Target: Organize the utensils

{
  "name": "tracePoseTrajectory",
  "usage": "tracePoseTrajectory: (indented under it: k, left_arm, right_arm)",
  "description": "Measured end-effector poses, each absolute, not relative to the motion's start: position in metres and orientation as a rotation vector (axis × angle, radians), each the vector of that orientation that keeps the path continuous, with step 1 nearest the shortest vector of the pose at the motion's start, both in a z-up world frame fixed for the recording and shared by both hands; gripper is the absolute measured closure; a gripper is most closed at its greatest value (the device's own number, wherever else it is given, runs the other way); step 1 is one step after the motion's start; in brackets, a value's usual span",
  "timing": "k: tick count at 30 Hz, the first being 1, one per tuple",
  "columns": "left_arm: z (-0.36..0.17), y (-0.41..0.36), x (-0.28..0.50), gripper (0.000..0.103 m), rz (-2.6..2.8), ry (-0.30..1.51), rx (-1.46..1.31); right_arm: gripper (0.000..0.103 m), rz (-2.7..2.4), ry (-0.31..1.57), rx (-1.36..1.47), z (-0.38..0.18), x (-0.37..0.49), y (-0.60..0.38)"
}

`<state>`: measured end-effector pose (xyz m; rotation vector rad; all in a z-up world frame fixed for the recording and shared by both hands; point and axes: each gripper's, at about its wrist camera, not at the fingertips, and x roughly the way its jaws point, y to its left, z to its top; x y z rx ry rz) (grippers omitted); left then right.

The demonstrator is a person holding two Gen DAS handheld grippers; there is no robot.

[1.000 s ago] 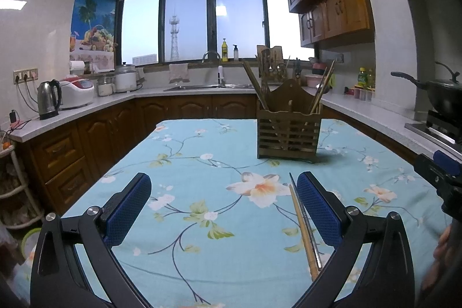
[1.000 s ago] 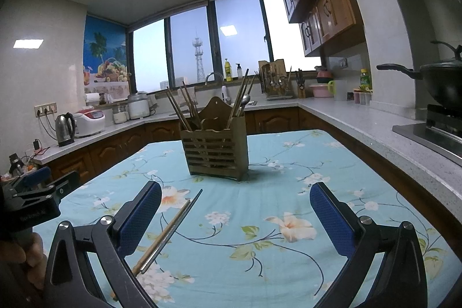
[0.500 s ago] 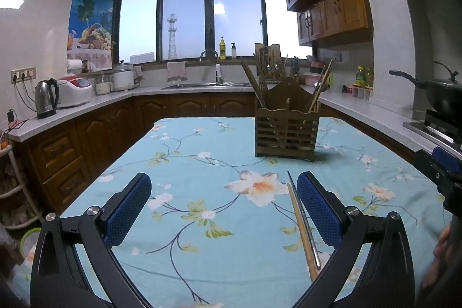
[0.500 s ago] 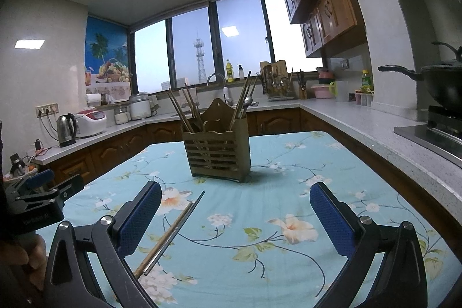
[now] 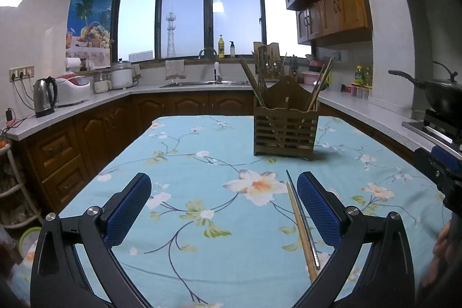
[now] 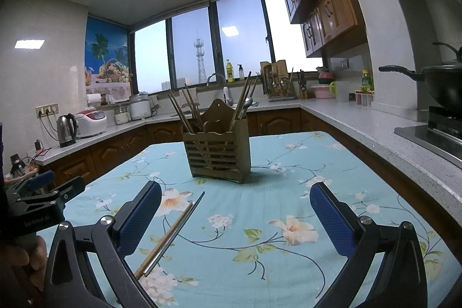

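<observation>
Two chopsticks lie side by side on the floral tablecloth (image 5: 184, 163): a wooden chopstick (image 5: 300, 230) and a metal chopstick (image 5: 303, 218), touching along most of their length. Seen from my left gripper (image 5: 228, 207) they sit at about 4 o'clock, just inside my right-hand blue pad (image 5: 319, 210), their tips pointing up toward 12 o'clock. Seen from my right gripper (image 6: 238, 221) the same pair, wooden chopstick (image 6: 166, 238) and metal chopstick (image 6: 179, 227), lies at about 8 o'clock, close beside my left-hand blue pad (image 6: 140, 221), slanting toward 1 o'clock.

Beyond their tips stands the slatted wooden utensil holder (image 5: 284, 132), upright on the cloth at roughly 1 o'clock in the left view and at 12 o'clock in the right view (image 6: 218, 155). More chopsticks (image 6: 180, 111) and what looks like a spoon handle lean out of its compartments.

My left fingers are spread wide and hold nothing, hovering above the cloth. My right fingers are likewise spread wide and grasp nothing.

Each gripper shows at the edge of the other's view: the right one at 3 o'clock, the left at 9 o'clock.

Further out, a kettle (image 5: 44, 97) and a rice cooker (image 5: 73, 91) stand on the counter at 10 o'clock, a sink faucet (image 5: 209, 54) under the window at 12 o'clock, and a black wok (image 5: 439, 94) on the stove at 3 o'clock
</observation>
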<state>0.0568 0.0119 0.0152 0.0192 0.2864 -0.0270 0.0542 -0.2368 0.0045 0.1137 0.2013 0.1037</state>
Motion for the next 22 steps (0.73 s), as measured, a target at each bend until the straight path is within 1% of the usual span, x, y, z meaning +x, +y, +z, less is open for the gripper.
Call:
tracePoseTrajectory:
  k: [22]
  left_arm:
    - [0.006,0.01,0.07,0.0,-0.062,0.323,0.012]
  right_arm:
    - [0.0,0.109,0.235,0.115,0.004,0.067,-0.238]
